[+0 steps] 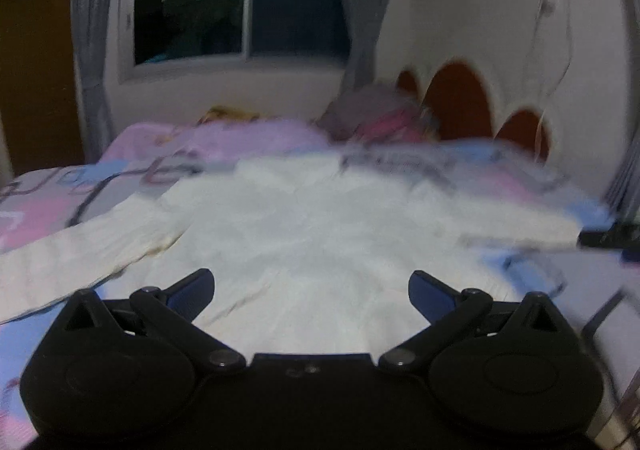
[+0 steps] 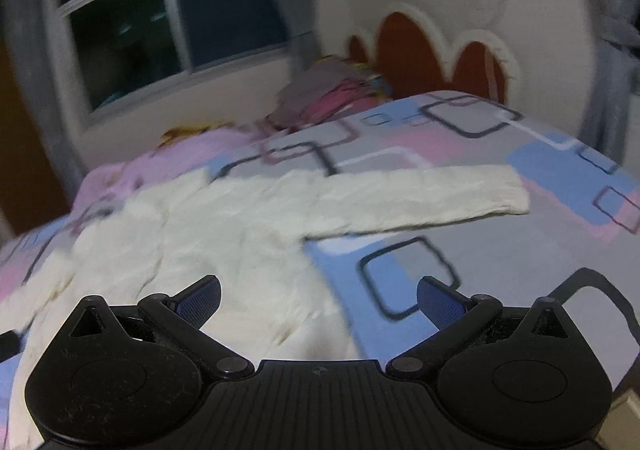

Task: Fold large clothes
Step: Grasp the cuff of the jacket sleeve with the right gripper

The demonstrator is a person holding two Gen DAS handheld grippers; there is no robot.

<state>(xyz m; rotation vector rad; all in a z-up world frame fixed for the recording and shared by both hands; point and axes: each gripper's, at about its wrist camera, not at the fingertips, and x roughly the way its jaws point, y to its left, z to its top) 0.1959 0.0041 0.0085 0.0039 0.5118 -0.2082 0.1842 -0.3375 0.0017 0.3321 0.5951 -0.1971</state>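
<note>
- Garment: white long-sleeved top [image 1: 304, 234] lies spread flat on the bed, over a bedsheet [image 2: 500, 262] printed with pink, blue and grey squares.
- Right wrist view: one sleeve [image 2: 420, 196] stretches straight out to the right across the sheet, cuff end flat; body of the top fills the lower left.
- Left wrist view: other sleeve [image 1: 72, 254] runs out to the lower left; fabric wrinkled, some blur.
- Left gripper [image 1: 311, 288]: fingers spread wide, nothing between them, poised over the lower part of the top.
- Right gripper [image 2: 319, 296]: fingers likewise released and empty, above the top's right side edge where white cloth meets sheet.
- Far side of bed: pile of clothes [image 2: 320, 98] in grey and pink near the red scalloped headboard [image 2: 416, 50]; pink blanket [image 1: 224, 138] beside it.
- Background: dark window [image 1: 240, 6] with grey curtains [image 1: 90, 30].
</note>
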